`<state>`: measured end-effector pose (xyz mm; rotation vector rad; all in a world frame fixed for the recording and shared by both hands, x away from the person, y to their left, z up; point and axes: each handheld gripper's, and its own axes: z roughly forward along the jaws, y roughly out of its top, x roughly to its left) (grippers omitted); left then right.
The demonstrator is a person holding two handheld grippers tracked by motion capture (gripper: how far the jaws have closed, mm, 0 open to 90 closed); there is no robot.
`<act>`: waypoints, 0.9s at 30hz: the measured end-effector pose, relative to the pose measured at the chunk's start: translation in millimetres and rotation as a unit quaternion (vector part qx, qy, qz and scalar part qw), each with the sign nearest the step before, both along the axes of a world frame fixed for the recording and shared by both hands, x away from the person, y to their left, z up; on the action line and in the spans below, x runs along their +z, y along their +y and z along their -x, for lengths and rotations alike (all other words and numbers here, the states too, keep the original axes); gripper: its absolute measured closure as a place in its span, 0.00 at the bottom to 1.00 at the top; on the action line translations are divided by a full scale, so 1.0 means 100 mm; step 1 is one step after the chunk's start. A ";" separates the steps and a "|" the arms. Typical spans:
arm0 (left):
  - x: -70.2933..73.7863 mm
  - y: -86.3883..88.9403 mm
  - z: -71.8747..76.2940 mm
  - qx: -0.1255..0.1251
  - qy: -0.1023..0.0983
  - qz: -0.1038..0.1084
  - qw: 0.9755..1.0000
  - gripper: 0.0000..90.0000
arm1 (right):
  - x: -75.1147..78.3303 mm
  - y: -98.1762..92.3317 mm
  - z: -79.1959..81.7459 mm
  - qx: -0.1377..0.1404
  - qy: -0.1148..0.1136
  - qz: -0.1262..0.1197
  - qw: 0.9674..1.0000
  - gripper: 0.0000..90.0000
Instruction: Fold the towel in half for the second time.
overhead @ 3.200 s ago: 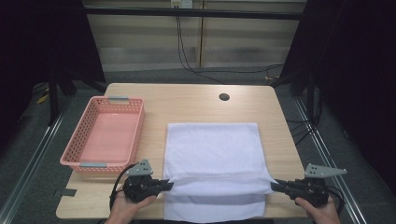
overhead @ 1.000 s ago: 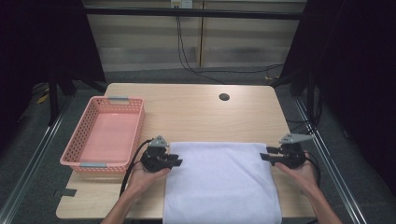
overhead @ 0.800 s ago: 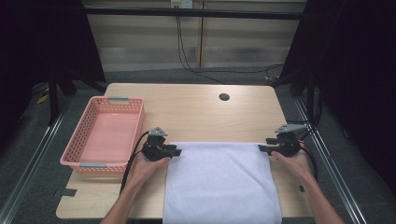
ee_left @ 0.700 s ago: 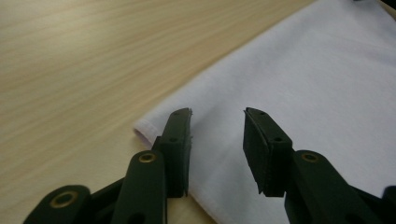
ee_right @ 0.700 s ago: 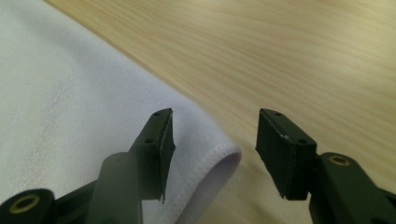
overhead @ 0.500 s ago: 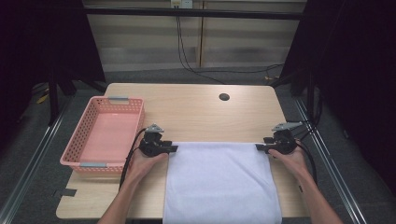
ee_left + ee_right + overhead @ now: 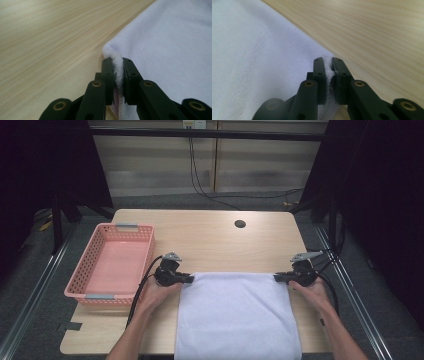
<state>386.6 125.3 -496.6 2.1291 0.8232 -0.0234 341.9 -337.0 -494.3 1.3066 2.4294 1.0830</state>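
A white towel (image 7: 235, 315) lies flat on the wooden table (image 7: 215, 240), and its near edge hangs over the table's front. My left gripper (image 7: 188, 279) is at the towel's far left corner and my right gripper (image 7: 278, 276) at its far right corner. In the left gripper view the left gripper (image 7: 117, 60) has just closed, pinching the corner of the towel (image 7: 170, 50) between its pads. The right gripper (image 7: 326, 60) has likewise just closed on the hem of the towel (image 7: 262, 50), low over the table.
An empty pink basket (image 7: 86, 266) stands at the table's left, just beyond my left hand. A round cable hole (image 7: 240, 224) sits in the tabletop at the back. Bare wood stretches behind the towel's far edge. Cables trail from both grippers.
Both grippers went from the towel's near fold to its far corners. The towel now lies flat and smooth. In the last second the jaws shut on the corners.
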 end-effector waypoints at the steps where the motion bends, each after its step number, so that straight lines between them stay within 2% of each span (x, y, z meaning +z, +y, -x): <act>1: 0.00 0.00 0.00 0.000 0.000 0.000 1.000 0.91 | 0.00 0.00 0.00 0.000 0.000 0.000 1.000 0.93; 2: 0.07 0.03 0.01 0.005 -0.004 0.018 1.000 0.91 | 0.03 -0.02 0.01 -0.006 -0.002 -0.005 1.000 0.93; 4: 0.21 0.07 0.00 0.007 -0.016 0.033 0.999 0.92 | 0.14 -0.09 0.02 -0.007 -0.015 -0.035 0.999 0.94; 6: 0.33 0.07 0.00 0.008 -0.034 0.032 0.999 0.92 | 0.23 -0.13 0.03 -0.010 -0.023 -0.049 0.999 0.94; 9: 0.48 0.09 -0.02 0.015 -0.049 0.051 0.997 0.92 | 0.39 -0.16 0.04 -0.010 -0.046 -0.071 0.996 0.95; 10: 0.52 0.09 -0.03 0.016 -0.052 0.051 0.997 0.92 | 0.44 -0.17 0.04 -0.011 -0.051 -0.077 0.996 0.95; 11: 0.52 0.09 -0.03 0.016 -0.052 0.051 0.997 0.92 | 0.44 -0.17 0.04 -0.011 -0.051 -0.077 0.996 0.95; 12: 0.60 0.09 -0.07 0.019 -0.062 0.047 0.997 0.92 | 0.53 -0.18 0.02 -0.010 -0.063 -0.080 0.995 0.95; 13: 0.63 0.10 -0.08 0.023 -0.065 0.047 0.997 0.92 | 0.57 -0.18 0.02 -0.011 -0.066 -0.080 0.995 0.95; 16: 0.70 0.12 -0.15 0.031 -0.072 0.056 0.995 0.92 | 0.66 -0.20 -0.03 -0.014 -0.073 -0.086 0.993 0.95; 19: 0.73 0.12 -0.20 0.035 -0.074 0.057 0.995 0.92 | 0.71 -0.20 -0.08 -0.018 -0.078 -0.089 0.993 0.95; 21: 0.78 0.13 -0.27 0.042 -0.081 0.058 0.994 0.92 | 0.77 -0.20 -0.18 -0.025 -0.084 -0.092 0.992 0.95; 23: 0.81 0.13 -0.32 0.046 -0.082 0.065 0.993 0.92 | 0.80 -0.19 -0.25 -0.029 -0.084 -0.093 0.992 0.95; 27: 0.84 0.15 -0.39 0.052 -0.087 0.062 0.993 0.92 | 0.83 -0.18 -0.36 -0.035 -0.078 -0.097 0.992 0.95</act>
